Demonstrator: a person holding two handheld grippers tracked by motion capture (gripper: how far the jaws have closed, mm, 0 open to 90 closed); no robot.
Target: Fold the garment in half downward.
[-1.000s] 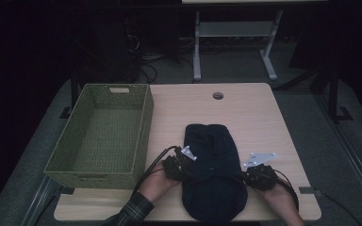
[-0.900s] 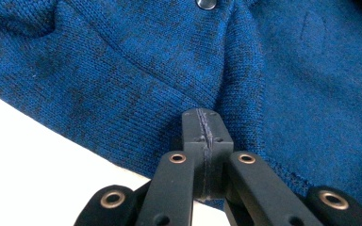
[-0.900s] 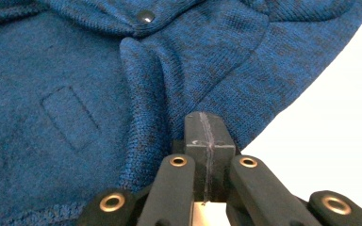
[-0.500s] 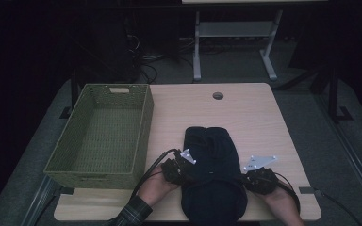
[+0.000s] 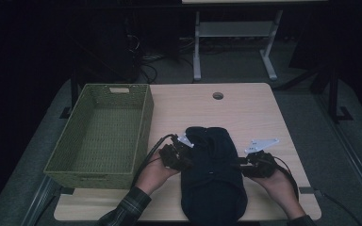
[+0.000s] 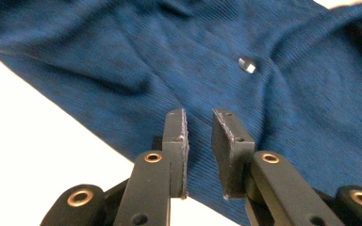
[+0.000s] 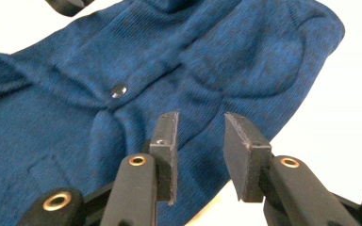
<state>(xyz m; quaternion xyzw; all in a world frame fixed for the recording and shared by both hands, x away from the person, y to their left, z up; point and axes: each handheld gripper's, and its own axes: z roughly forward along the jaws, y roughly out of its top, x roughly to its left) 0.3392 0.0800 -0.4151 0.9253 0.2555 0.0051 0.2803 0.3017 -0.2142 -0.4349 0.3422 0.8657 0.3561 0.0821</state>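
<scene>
Low in the centre of the high view, a dark blue ribbed knit garment (image 5: 212,174) lies folded on the pale wooden tabletop (image 5: 245,113), its near end reaching the tabletop's front edge. At its left side sits the left tool (image 5: 186,157), held by a hand (image 5: 153,174) with a plaid sleeve (image 5: 125,212) coming in from the bottom edge. Over in the left gripper view its two black jaws stand slightly apart with a narrow gap, hovering over the blue cloth with nothing between them; a small shiny snap (image 6: 247,65) shows in the upper right of that frame. On the garment's right side, the right tool (image 5: 241,165) rests in the other hand (image 5: 280,186), a grey three-cornered plate (image 5: 262,142) on top. Its own view shows jaws spread wider, over the garment's edge near the middle of the frame, gripping nothing; a dark round snap (image 7: 118,91) sits left of centre. At left of the high view, a green woven rectangular basket (image 5: 143,122) stands just beside the garment.
</scene>
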